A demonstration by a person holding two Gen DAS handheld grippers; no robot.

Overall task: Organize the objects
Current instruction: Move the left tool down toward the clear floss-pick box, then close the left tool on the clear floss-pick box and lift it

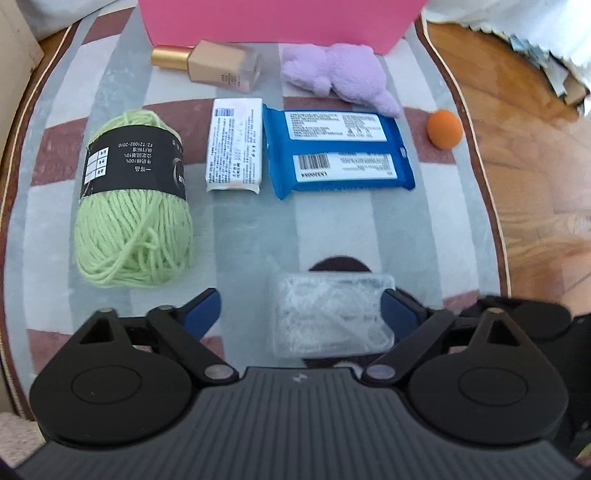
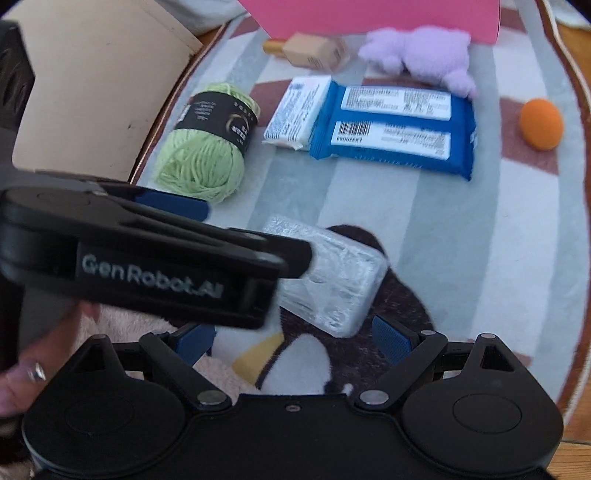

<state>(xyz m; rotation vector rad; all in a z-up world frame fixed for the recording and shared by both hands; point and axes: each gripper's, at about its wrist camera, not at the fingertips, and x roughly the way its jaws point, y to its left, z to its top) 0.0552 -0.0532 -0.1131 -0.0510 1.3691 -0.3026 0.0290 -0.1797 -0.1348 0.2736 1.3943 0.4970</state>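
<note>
Left gripper point(image 1: 301, 314) jaws apart, straddling the clear plastic box point(image 1: 330, 314) low centre on the rug point(image 1: 424, 229), not clamped. Right gripper point(image 2: 293, 338) jaws apart, empty. I'd guess the pink bin point(image 1: 280, 22), top of frame, is the destination.

home, living-room floor | striped rug point(image 1: 229, 229) laid over wooden floor point(image 1: 517, 129) showing at 2 o'clock | household bits on rug: yarn ball point(image 1: 135, 206), foundation bottle point(image 1: 210, 64), plush toy point(image 1: 340, 74) at 12 o'clock
</note>
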